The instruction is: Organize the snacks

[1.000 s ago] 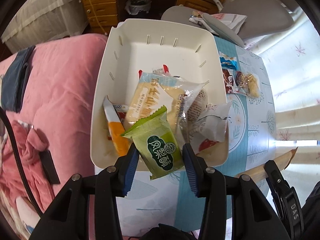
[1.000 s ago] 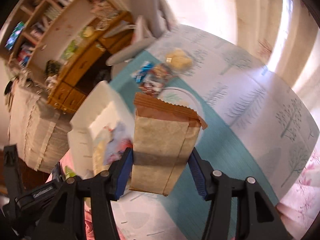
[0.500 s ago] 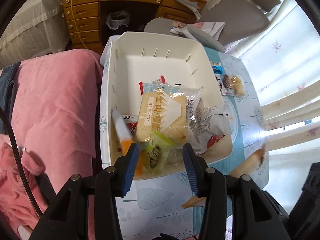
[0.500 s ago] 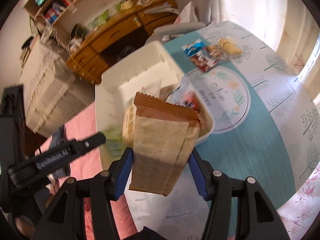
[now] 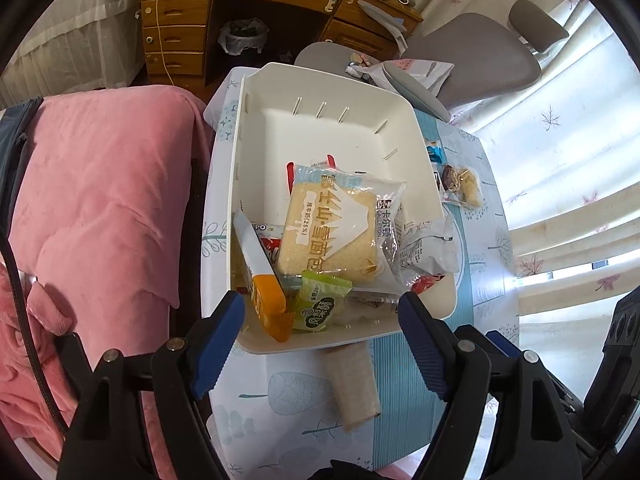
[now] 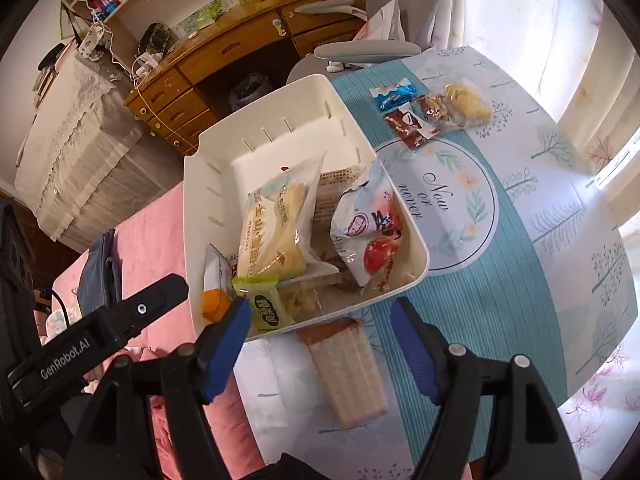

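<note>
A white bin [image 5: 256, 120] [image 6: 208, 168] on the table holds several snacks: a bread pack [image 5: 332, 232] [image 6: 276, 232], a green pastry packet [image 5: 320, 304] [image 6: 264, 304], an orange-tipped stick pack [image 5: 264, 280] and a white-red bag [image 6: 368, 224]. A brown paper packet [image 5: 354, 384] [image 6: 346, 372] lies flat on the table just in front of the bin. My left gripper [image 5: 322, 340] is open and empty above the bin's near rim. My right gripper [image 6: 320, 344] is open and empty over the brown packet. Loose snacks [image 6: 420, 112] [image 5: 460, 184] lie beyond the bin.
A pink blanket [image 5: 100, 200] lies left of the table. A grey chair [image 5: 472, 56] and a wooden desk [image 5: 248, 12] stand behind. The table's near and right edges [image 6: 600, 344] are close. The left gripper's black body [image 6: 92, 340] shows in the right wrist view.
My left gripper opened and the green packet dropped into the bin's near corner. My right gripper opened and the brown packet now lies on the table before the bin.
</note>
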Demonstrator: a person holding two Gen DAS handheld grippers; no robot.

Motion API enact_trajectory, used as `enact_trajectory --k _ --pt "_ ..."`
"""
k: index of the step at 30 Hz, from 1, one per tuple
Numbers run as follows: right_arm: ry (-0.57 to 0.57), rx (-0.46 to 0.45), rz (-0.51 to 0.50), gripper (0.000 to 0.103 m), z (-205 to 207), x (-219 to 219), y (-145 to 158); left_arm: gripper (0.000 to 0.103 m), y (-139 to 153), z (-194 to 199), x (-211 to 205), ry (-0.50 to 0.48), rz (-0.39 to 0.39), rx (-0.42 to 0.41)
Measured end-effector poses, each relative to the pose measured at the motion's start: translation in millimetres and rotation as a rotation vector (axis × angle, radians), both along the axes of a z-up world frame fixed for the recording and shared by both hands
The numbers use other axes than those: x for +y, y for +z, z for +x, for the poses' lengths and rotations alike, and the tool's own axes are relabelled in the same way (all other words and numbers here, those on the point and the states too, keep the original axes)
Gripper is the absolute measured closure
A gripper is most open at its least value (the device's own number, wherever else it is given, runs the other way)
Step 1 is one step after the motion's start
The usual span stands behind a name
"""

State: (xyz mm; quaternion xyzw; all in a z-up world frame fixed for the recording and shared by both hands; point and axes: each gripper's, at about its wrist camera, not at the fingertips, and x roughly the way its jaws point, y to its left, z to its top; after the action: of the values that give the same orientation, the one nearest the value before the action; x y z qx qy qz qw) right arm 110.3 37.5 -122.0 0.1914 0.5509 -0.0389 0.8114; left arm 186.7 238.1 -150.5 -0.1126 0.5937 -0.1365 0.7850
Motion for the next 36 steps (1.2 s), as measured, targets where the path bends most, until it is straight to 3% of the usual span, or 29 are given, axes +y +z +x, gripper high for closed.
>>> enact_trajectory --k 7,14,26,36 --pt "0.036 0.011 0.021 0.030 -3.7 -18.6 -3.7 0.025 1.9 -10.0 -15.5 0.013 0.015 -0.001" --pt "0.092 -0.028 0.048 0.030 -5.1 -65.1 -3.8 0.025 13.3 -25.9 -62.5 0.064 0.046 -0.031" --pt "0.315 -0.057 0.048 0.030 -4.6 -173.5 -7.9 0.025 15.5 -73.4 -137.8 0.392 0.050 -0.037" --pt "0.338 -0.065 0.014 0.030 13.4 -226.1 -18.9 0.025 -19.1 -114.0 -138.8 0.568 0.104 0.072"
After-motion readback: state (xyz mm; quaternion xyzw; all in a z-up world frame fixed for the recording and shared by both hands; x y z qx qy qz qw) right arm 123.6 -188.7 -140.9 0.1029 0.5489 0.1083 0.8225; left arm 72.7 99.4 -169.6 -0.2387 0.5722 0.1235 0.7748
